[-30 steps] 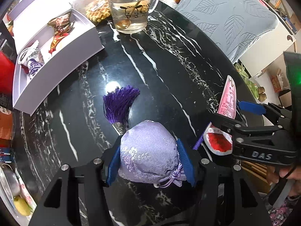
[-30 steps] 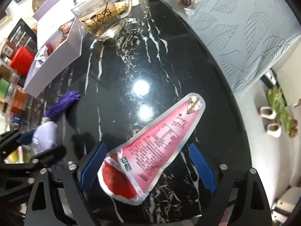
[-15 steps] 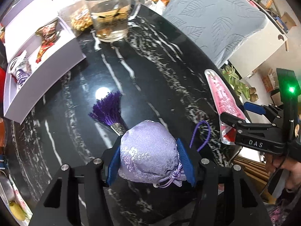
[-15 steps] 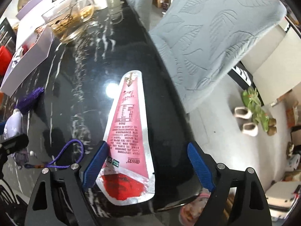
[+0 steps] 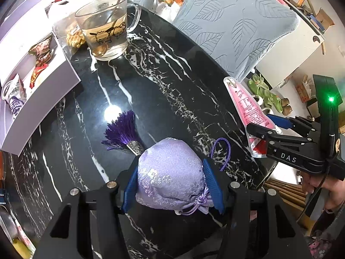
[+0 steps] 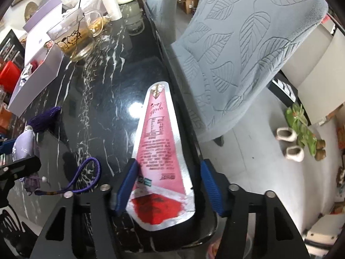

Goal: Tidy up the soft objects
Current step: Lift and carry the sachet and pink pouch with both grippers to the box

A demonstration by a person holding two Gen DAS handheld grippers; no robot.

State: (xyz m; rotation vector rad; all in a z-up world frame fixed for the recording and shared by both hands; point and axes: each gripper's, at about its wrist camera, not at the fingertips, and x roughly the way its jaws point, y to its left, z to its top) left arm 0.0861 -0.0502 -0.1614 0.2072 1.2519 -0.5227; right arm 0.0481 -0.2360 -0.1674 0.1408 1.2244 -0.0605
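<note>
At the upper left of the left wrist view, a white box (image 5: 49, 95) holds snack packets, and a glass mug (image 5: 105, 32) beside it holds pale liquid and a spoon. Low in the frame, the left gripper (image 5: 171, 186) clamps a lilac sachet (image 5: 170, 174), half-closed. In the right wrist view, the right gripper (image 6: 168, 188) is closing around a pink pouch (image 6: 159, 155) at the black marble table (image 6: 103, 99) edge; the left pad touches it.
</note>
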